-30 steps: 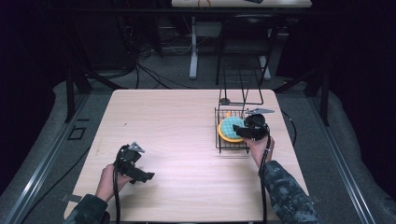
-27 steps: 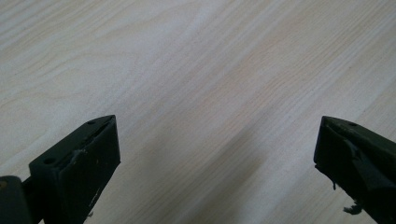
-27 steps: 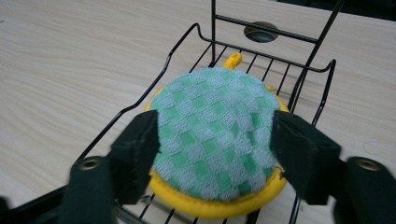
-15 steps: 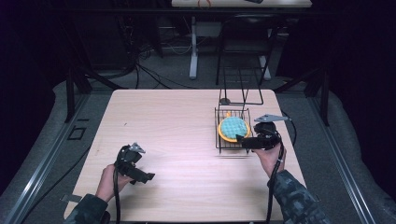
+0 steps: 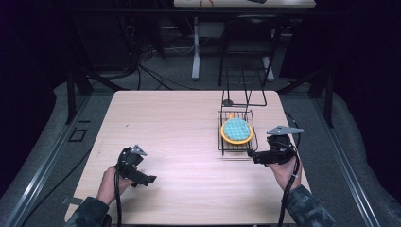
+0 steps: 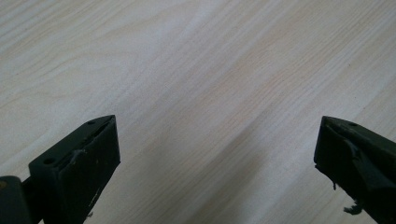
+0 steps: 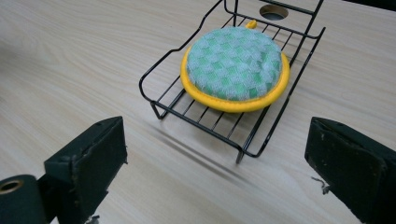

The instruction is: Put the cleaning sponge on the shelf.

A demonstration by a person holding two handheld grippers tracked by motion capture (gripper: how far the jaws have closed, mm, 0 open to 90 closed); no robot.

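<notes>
One round green-and-yellow pad (image 7: 234,65) lies in one black wire rack (image 7: 163,95) on a pale wooden bench (image 5: 179,123); dark room. Left gripper (image 6: 217,154) and right gripper (image 7: 215,161): fingers apart, the right's just opened.

Two sleeved forearms reach in from the near edge of the counter (image 5: 179,123). The left hand (image 5: 109,182) holds the left tongs (image 5: 150,179) low, jaws spread wide with nothing between them. The right hand (image 5: 283,171) holds the right tongs (image 5: 250,154) pointing left, jaws just opened wide, gripping nothing.
</notes>
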